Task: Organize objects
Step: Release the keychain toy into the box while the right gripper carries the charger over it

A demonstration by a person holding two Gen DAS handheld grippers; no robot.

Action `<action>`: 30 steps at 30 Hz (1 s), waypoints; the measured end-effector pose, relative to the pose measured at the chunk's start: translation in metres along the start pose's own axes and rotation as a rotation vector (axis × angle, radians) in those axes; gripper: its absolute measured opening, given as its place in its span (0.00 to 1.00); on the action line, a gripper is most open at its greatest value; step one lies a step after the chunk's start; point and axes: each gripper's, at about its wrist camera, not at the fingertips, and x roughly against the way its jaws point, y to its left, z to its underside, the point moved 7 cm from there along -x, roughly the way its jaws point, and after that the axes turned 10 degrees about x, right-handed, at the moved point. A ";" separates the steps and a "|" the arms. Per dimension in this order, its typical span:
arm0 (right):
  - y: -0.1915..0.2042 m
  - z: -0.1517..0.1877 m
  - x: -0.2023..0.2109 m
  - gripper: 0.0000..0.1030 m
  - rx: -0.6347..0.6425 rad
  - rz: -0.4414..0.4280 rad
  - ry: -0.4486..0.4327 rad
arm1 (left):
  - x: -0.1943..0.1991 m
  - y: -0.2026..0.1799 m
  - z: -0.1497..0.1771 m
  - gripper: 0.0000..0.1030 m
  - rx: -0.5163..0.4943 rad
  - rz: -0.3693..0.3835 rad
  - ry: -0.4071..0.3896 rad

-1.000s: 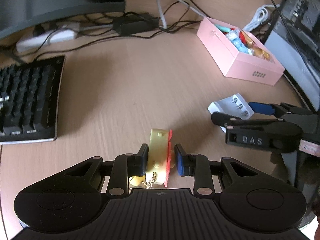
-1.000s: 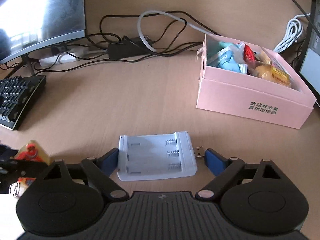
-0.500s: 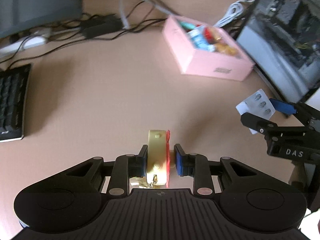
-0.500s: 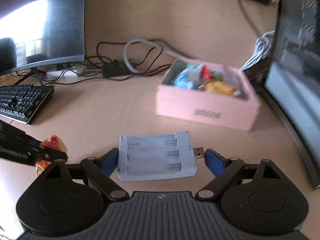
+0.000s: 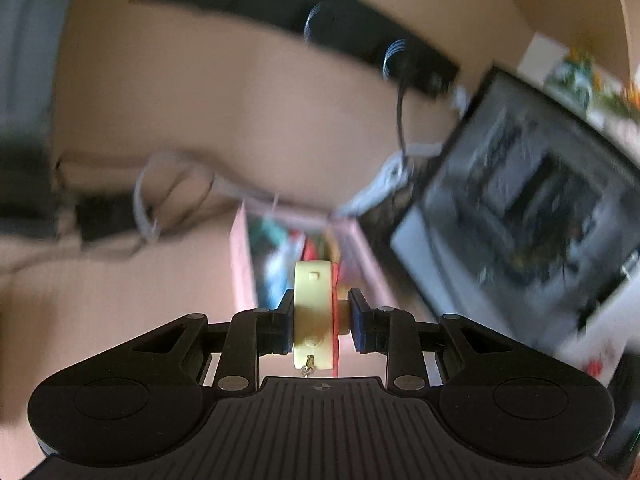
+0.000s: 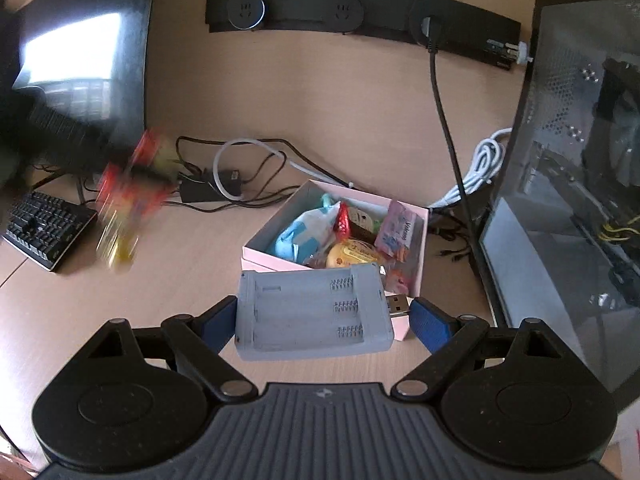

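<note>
My left gripper (image 5: 320, 314) is shut on a yellow and red keychain toy (image 5: 312, 308), held edge-on in the air; this view is blurred. Beyond the toy lies the open pink box (image 5: 241, 264). My right gripper (image 6: 320, 314) is shut on a grey-white battery charger (image 6: 312, 316), with one pad on its left end and the other on its USB plug. It hangs just in front of the pink box (image 6: 260, 258), which is full of snack packets. In the right wrist view the toy (image 6: 124, 200) appears as a blur at the left, above the desk.
A black keyboard (image 6: 44, 228) and a dark monitor (image 6: 80, 40) are at the left. Tangled cables (image 6: 240, 184) lie behind the box. A glass-sided computer case (image 6: 560, 200) stands close on the right. A socket strip (image 6: 360, 12) runs along the back wall.
Both grippers have risen off the desk with their objects and moved toward the pink box. The left view has swung upward and blurred.
</note>
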 end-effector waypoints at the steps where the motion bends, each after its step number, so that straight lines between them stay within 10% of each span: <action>1: -0.001 0.002 -0.004 0.88 -0.003 -0.001 0.016 | -0.007 -0.009 -0.010 0.29 0.002 0.019 -0.008; 16: -0.017 0.039 -0.014 0.88 -0.053 -0.050 0.063 | -0.079 -0.029 -0.048 0.29 0.070 0.049 -0.135; 30: -0.056 -0.068 -0.121 0.88 -0.196 -0.064 0.042 | -0.049 0.093 0.079 0.29 0.278 -0.145 0.067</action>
